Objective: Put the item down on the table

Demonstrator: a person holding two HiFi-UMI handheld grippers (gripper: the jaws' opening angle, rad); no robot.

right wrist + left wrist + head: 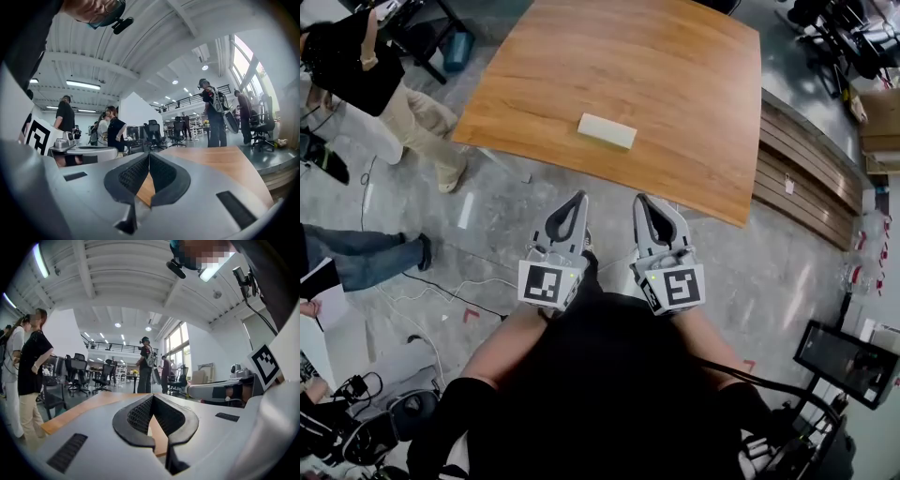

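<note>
A cream rectangular block [607, 130] lies flat on the wooden table [675, 75], near its front edge. Both grippers are held close to the person's body, short of the table and over the concrete floor. My left gripper [578, 195] points at the table edge with its jaws together and nothing between them. My right gripper [639, 198] sits beside it, also shut and empty. In the left gripper view the left gripper [153, 397] has its tips meeting, with the table [70, 413] beyond. The right gripper view shows the right gripper [149, 154] the same way over the table [220, 164]. The block shows in neither gripper view.
People stand at the left of the table [403, 103] and another's legs [366, 258] are lower left. Cables trail on the floor [441, 300]. A slatted wooden bench [806, 169] runs along the table's right side, and a monitor [848, 361] stands at lower right.
</note>
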